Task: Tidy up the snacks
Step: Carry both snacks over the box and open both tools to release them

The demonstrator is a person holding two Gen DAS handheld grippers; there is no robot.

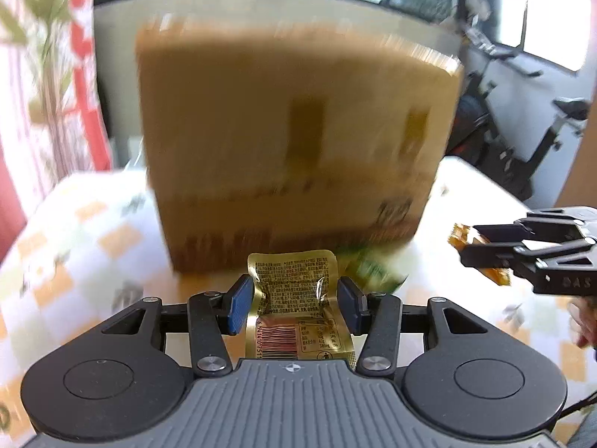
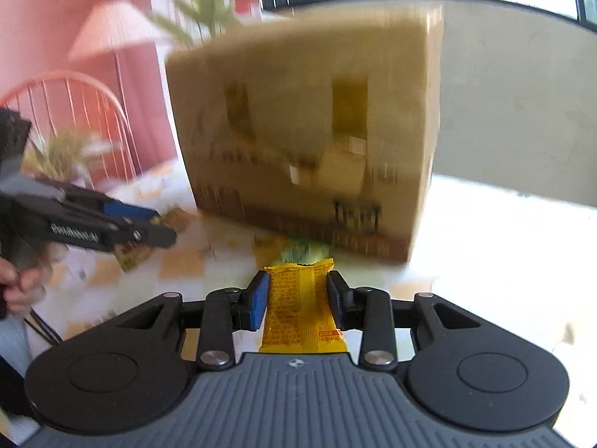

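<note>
My left gripper (image 1: 296, 298) is shut on a gold snack packet (image 1: 298, 310) with a barcode, held in front of a tall cardboard box (image 1: 294, 149). My right gripper (image 2: 298, 298) is shut on an orange-yellow snack packet (image 2: 302, 306), also facing the box (image 2: 306, 130). Each gripper shows in the other's view: the right one (image 1: 481, 246) at the right edge with its orange packet, the left one (image 2: 156, 229) at the left with its gold packet. A green snack packet (image 1: 373, 265) lies on the table at the box's foot; it also shows in the right wrist view (image 2: 306, 252).
The table (image 1: 93, 242) has a white cloth with orange checks. A plant and red-patterned curtain (image 1: 48, 74) stand at the left. A pink chair (image 2: 74, 112) and lamp are behind the table. Exercise equipment (image 1: 522, 130) stands at the right.
</note>
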